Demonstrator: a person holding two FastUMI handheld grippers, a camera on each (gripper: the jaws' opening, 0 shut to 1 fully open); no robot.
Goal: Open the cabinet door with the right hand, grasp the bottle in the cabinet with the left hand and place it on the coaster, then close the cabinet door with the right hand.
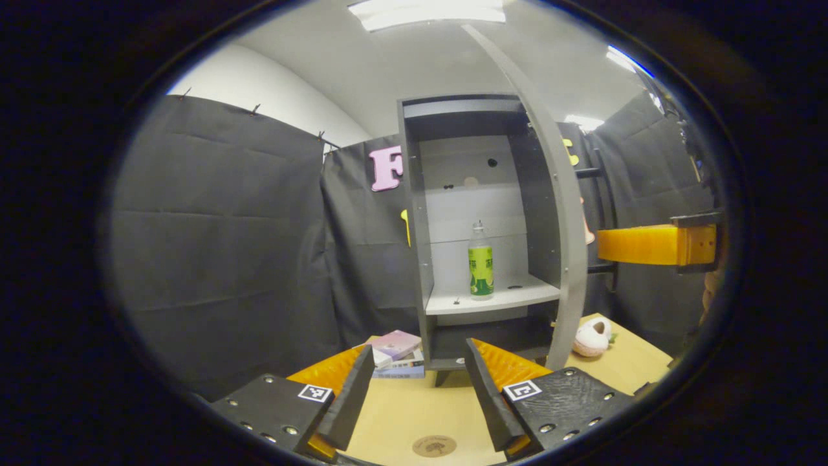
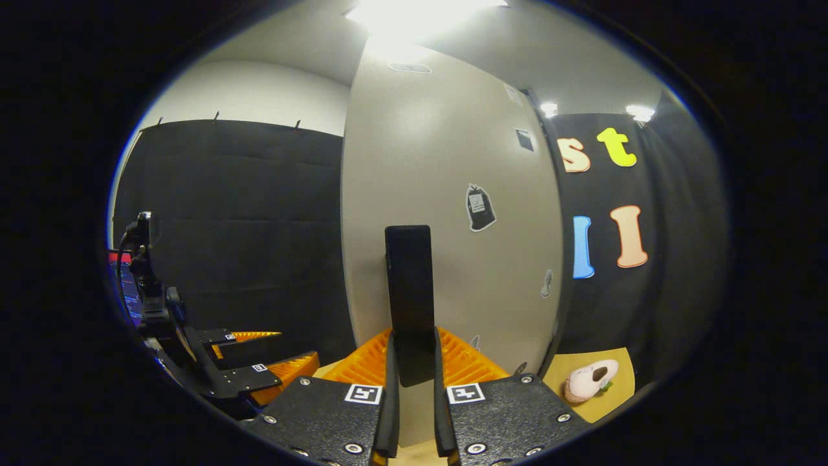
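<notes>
The grey cabinet (image 1: 414, 213) stands open at the back of the table. A clear bottle with a green label (image 1: 480, 262) stands upright on its middle shelf. The door (image 1: 563, 226) is swung out and seen edge-on. My left gripper (image 1: 419, 382) is open and empty, low over the table and well short of the bottle. A round brown coaster (image 1: 434, 445) lies between its fingers on the table. In the right gripper view my right gripper (image 2: 413, 343) is shut on the door's black handle (image 2: 409, 285), against the pale door face (image 2: 453, 181). The right gripper (image 1: 656, 244) also reaches in beside the door.
A stack of books (image 1: 398, 353) lies left of the cabinet's foot. A pale plush toy (image 1: 592, 338) (image 2: 588, 380) sits on the wooden table (image 1: 401, 414) to the right of the door. Black cloth walls close the booth. The left gripper (image 2: 259, 366) shows at far left.
</notes>
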